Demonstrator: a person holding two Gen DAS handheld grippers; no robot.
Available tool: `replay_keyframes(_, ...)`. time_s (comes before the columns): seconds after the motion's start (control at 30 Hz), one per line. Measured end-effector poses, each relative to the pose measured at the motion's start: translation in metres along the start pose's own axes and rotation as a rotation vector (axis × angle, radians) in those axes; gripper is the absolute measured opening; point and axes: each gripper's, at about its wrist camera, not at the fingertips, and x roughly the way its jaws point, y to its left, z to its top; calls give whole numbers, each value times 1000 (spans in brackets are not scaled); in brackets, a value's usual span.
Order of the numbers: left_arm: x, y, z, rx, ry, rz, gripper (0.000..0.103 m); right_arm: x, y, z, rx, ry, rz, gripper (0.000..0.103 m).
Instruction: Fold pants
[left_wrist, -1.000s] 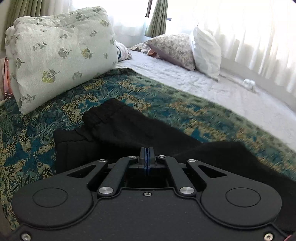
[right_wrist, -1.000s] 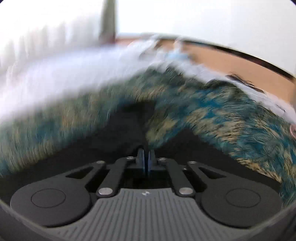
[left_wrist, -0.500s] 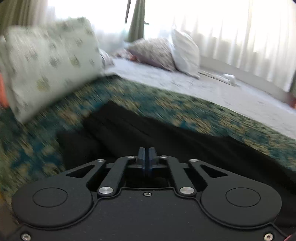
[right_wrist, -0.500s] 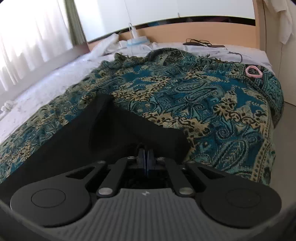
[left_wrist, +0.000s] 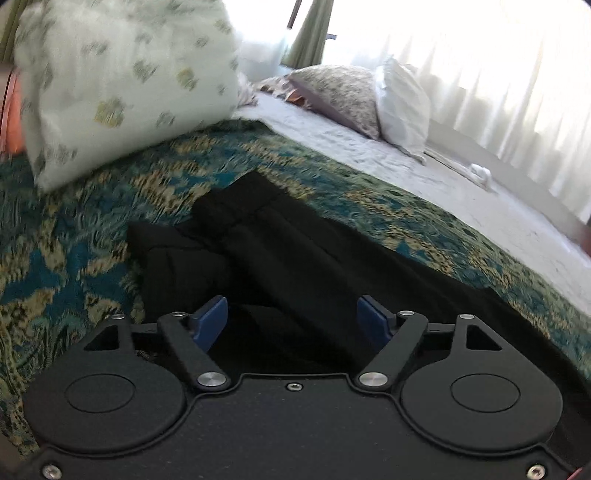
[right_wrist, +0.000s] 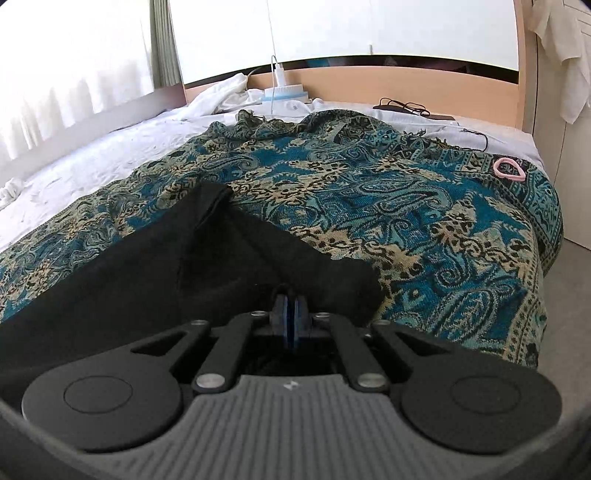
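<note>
While the black pants (left_wrist: 295, 258) lie spread across the paisley bedspread (left_wrist: 66, 258), the left gripper (left_wrist: 293, 321) sits low over them with its blue-padded fingers (left_wrist: 210, 321) set wide apart, dark cloth showing in the gap between them and nothing pinched; over on the other side, the right gripper (right_wrist: 290, 314) has its fingers (right_wrist: 280, 314) pressed together, and black fabric bunches right up against their tips, though whether cloth is actually caught between them I cannot tell; the pants (right_wrist: 147, 273) run away to the left in that view, one leg end lying flat just beyond the fingers, a raised crease running up its middle; in the left view a ribbed, gathered band sits at the far end of the garment, with a second layer folded out beside it; the fabric is matte, soft, heavy-looking; the bedspread (right_wrist: 406, 206) is woven, teal and cream with black swirls, fringed at the far edge; a pale floral pillow (left_wrist: 122, 85) stands just past the pants, blurred; a pink ring (right_wrist: 509, 170) rests near the bedspread's far corner.
</note>
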Motion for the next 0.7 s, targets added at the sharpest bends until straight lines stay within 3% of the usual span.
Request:
replay_keyframes(0.23, 43, 25, 23, -78, 52, 10, 78, 0, 6, -3, -38, -12, -23, 6)
replay_keyframes(0.47, 81, 10, 35, -78, 81, 65, 79, 0, 8, -4, -56, -17, -33, 6)
replay_keyframes(0.53, 80, 3, 35, -49, 74, 94, 67, 0, 9, -4, -61, -18, -35, 6)
replay_keyframes(0.6, 72, 0, 34, -12, 66, 149, 40, 0, 9, -4, -63, -18, -37, 6)
replay_keyframes(0.67, 62, 1, 32, 41, 65, 172, 37, 0, 9, -4, -63, -19, -37, 6)
replay_keyframes(0.7, 56, 3, 30, 65, 54, 184, 38, 0, 9, -4, -64, -20, -37, 12)
